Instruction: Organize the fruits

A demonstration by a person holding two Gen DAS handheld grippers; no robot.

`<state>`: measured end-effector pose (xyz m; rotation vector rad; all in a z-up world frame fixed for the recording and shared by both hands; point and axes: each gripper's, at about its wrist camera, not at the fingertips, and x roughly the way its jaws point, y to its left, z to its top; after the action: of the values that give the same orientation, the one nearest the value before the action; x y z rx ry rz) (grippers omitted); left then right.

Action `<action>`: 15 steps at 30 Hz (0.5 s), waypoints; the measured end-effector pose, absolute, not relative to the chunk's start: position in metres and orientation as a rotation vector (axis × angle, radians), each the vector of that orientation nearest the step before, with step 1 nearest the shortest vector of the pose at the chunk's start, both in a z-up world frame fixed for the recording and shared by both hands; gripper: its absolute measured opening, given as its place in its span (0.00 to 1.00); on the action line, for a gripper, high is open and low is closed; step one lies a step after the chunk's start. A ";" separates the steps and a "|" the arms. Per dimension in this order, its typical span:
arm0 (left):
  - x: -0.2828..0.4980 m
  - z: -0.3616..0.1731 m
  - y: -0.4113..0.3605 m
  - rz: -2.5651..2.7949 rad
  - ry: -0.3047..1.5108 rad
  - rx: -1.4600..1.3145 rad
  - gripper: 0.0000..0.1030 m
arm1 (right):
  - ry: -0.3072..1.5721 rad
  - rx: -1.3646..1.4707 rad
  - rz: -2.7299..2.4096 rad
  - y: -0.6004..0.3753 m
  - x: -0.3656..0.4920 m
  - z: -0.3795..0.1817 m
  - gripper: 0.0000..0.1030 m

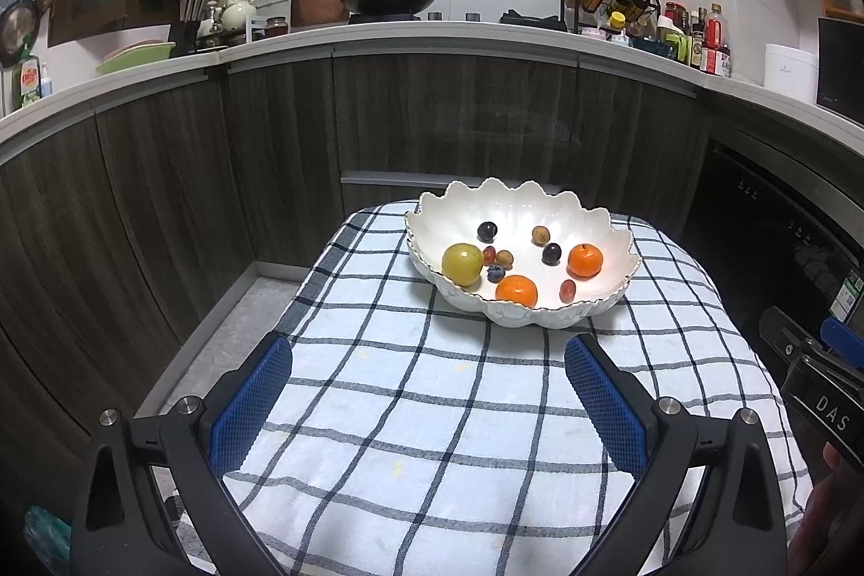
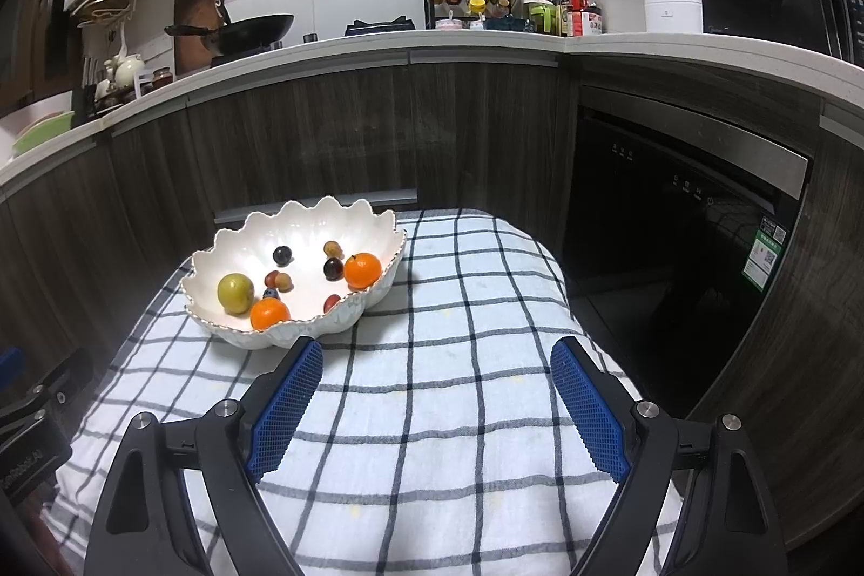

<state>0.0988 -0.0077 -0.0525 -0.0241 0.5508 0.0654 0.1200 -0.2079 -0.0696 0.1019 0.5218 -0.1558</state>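
Left tool [image 1: 429,360] and right tool [image 2: 434,368] gape wide, empty, above the checked cloth [image 1: 432,414].

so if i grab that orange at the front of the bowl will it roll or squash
The front orange looks round, so a nudge would probably roll it along the smooth white bowl. Its rind looks firm, so it likely tolerates a moderate squeeze. The red grape nearby might get bumped.

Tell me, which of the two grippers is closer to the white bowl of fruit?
Probably the right. The right gripper has one blue fingertip just short of the white bowl's rim, bowl off to its left. The left gripper faces the bowl squarely, with checked cloth between.
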 end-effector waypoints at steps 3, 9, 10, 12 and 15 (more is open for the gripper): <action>0.100 -0.052 -0.008 0.063 0.556 -0.027 1.00 | 0.521 0.102 -0.157 -0.208 0.120 -0.069 0.85; 0.100 -0.054 -0.009 0.059 0.561 -0.028 1.00 | 0.521 0.102 -0.157 -0.208 0.120 -0.070 0.85; 0.100 -0.054 -0.009 0.059 0.561 -0.027 1.00 | 0.522 0.102 -0.156 -0.208 0.120 -0.070 0.85; 0.100 -0.054 -0.009 0.057 0.562 -0.025 1.00 | 0.521 0.103 -0.156 -0.208 0.120 -0.070 0.85; 0.101 -0.055 -0.008 0.058 0.564 -0.023 1.00 | 0.521 0.103 -0.157 -0.208 0.120 -0.070 0.85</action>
<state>0.1009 -0.0082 -0.0551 -0.0235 0.5644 0.0576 0.1201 -0.2078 -0.0697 0.1033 0.5214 -0.1569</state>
